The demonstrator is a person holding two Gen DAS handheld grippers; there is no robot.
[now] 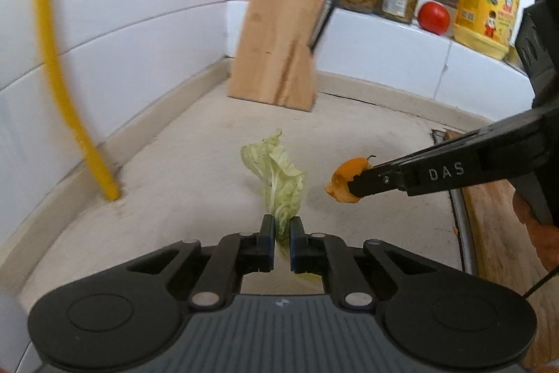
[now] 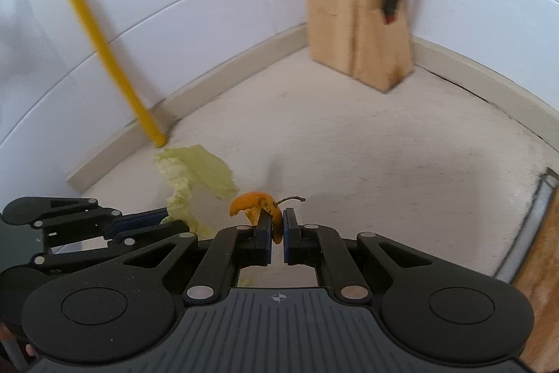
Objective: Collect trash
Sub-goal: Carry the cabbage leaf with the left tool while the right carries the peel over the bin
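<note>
Left of the knife block (image 1: pixel 276 48), the left gripper (image 1: pixel 282 235) is clamped on a cabbage leaf (image 1: pixel 279 177) and the right gripper (image 2: pixel 276 228) on an orange peel scrap (image 2: pixel 256 203), both lifted off the counter (image 1: pixel 367 135), with binning apparently left.

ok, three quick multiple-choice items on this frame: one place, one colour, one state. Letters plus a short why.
1. Where does the knife block stand?
A. in the counter's back corner
B. on the cutting board
C. on the ledge by the jars

2. What colour is the scrap in the right gripper?
A. red
B. orange
C. white

3. What is the left gripper doing?
A. open, empty
B. shut on the leaf
C. shut on the tomato

A: its base sits on the counter where the walls meet.
B: orange, with a stem.
B: the leaf sticks out between its fingers.
</note>
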